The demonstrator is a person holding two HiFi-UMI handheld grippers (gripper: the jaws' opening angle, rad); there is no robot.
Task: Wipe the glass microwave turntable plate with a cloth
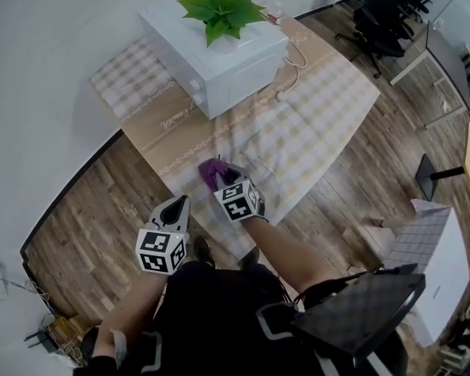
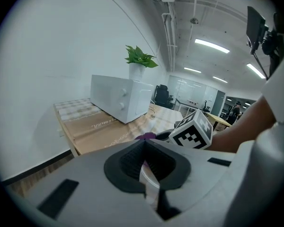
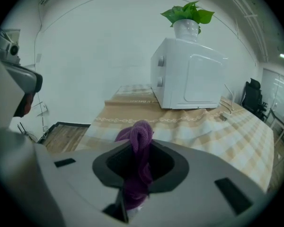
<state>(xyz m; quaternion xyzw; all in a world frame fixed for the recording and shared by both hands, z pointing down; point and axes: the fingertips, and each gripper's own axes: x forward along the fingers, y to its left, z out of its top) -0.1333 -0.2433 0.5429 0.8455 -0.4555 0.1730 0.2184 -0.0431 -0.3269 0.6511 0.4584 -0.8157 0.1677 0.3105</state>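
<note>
A table [image 1: 329, 124] covered with a checked tablecloth [image 1: 298, 143] is set near a white wall [image 1: 55, 14], with a wooden floor [image 1: 78, 225] around it. A white microwave [image 1: 219, 65] is placed at the table's far side, and a potted plant [image 1: 219, 6] is carried on top of it. Office chairs [image 1: 384, 18] are seen to the right of the microwave, beyond the table.

Both grippers are held in front of the microwave, by the table's near edge, on forearms stretched forward from the body. The left gripper [image 1: 176, 204] is the farther of the two from the microwave. Its jaws are closed on the glass plate [image 2: 149, 181], which is seen only edge-on, as a pale strip running along the jaws. The right gripper [image 1: 225, 178] is pointed at the microwave with its jaws clamped on a purple cloth [image 3: 141, 141]. The cloth is bunched lengthwise along the jaws, and its free end pokes out toward the microwave.
</note>
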